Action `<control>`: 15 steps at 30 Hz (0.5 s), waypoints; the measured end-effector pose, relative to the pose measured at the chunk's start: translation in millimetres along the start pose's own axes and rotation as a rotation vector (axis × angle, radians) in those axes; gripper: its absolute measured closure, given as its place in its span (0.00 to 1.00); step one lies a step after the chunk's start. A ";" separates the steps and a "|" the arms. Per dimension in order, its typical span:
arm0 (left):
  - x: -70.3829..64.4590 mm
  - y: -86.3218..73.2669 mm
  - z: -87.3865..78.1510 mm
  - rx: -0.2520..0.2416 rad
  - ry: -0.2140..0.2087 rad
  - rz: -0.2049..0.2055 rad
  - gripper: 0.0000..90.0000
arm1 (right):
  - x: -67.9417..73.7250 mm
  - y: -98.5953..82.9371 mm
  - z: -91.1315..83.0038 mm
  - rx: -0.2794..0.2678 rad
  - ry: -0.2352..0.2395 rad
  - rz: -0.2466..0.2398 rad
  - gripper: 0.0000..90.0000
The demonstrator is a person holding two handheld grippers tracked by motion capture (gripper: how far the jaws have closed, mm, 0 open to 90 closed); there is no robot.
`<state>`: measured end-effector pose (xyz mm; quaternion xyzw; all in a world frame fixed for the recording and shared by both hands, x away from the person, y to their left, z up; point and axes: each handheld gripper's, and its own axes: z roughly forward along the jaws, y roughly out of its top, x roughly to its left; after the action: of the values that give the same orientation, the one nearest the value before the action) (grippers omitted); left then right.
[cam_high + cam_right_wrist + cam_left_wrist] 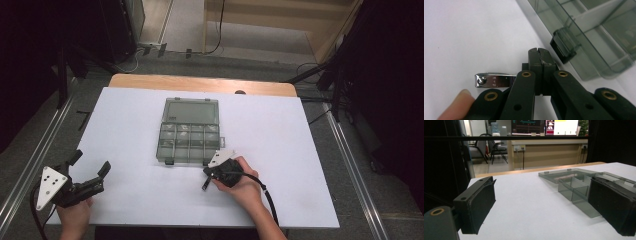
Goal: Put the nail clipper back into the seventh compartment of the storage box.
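Observation:
My right gripper (539, 53) is shut, its two pads pressed together with nothing visible between them, just in front of the latch (564, 47) on the near wall of a smoky clear compartment box (596, 37). A silver nail clipper (494, 80) lies on the white table, poking out to the left from under the left jaw arm; its other end is hidden. In the high view the right gripper (214, 170) sits at the box's (190, 131) front right corner. My left gripper (92, 165) is open at the table's near left corner, holding nothing, and its jaws frame the box (576, 187).
The box lid lies open flat behind the compartments. The white tabletop (280, 150) ends at a wooden strip (200, 82) at the back. A fingertip (456, 102) rests beside the right gripper's left arm. Black cables trail from both grippers.

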<state>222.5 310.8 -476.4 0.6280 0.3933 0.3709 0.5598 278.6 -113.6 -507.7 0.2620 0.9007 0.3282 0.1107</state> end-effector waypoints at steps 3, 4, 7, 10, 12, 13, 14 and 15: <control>-0.1 0.0 0.0 0.000 0.000 0.000 0.08 | 0.7 -5.3 -5.7 -0.004 -0.005 0.014 1.00; 0.0 0.0 0.0 0.000 0.000 0.000 0.08 | 1.0 -6.0 -6.8 -0.005 -0.008 0.016 1.00; 0.0 0.0 0.1 0.000 0.000 0.000 0.08 | 1.4 -9.9 -11.1 -0.008 -0.011 0.026 1.00; -0.2 0.0 0.1 0.000 0.001 0.001 0.08 | 1.8 -14.4 -12.6 0.003 -0.015 0.025 1.00; -0.4 0.0 0.1 0.001 0.001 0.002 0.08 | 2.6 -17.8 -13.1 -0.008 -0.016 0.033 1.00; -0.5 0.0 0.2 0.002 0.001 0.003 0.08 | 2.3 -18.7 -13.5 -0.014 -0.014 0.032 1.00; -0.6 0.0 0.2 0.002 0.002 0.003 0.08 | 3.2 -19.3 -14.5 -0.018 -0.026 0.034 1.00; -0.7 0.0 0.2 0.002 0.003 0.003 0.08 | 3.7 -19.6 -15.5 -0.034 -0.033 0.033 1.00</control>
<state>222.4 310.0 -476.5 0.6286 0.3936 0.3722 0.5580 261.9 -132.6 -508.8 0.2803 0.8887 0.3408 0.1246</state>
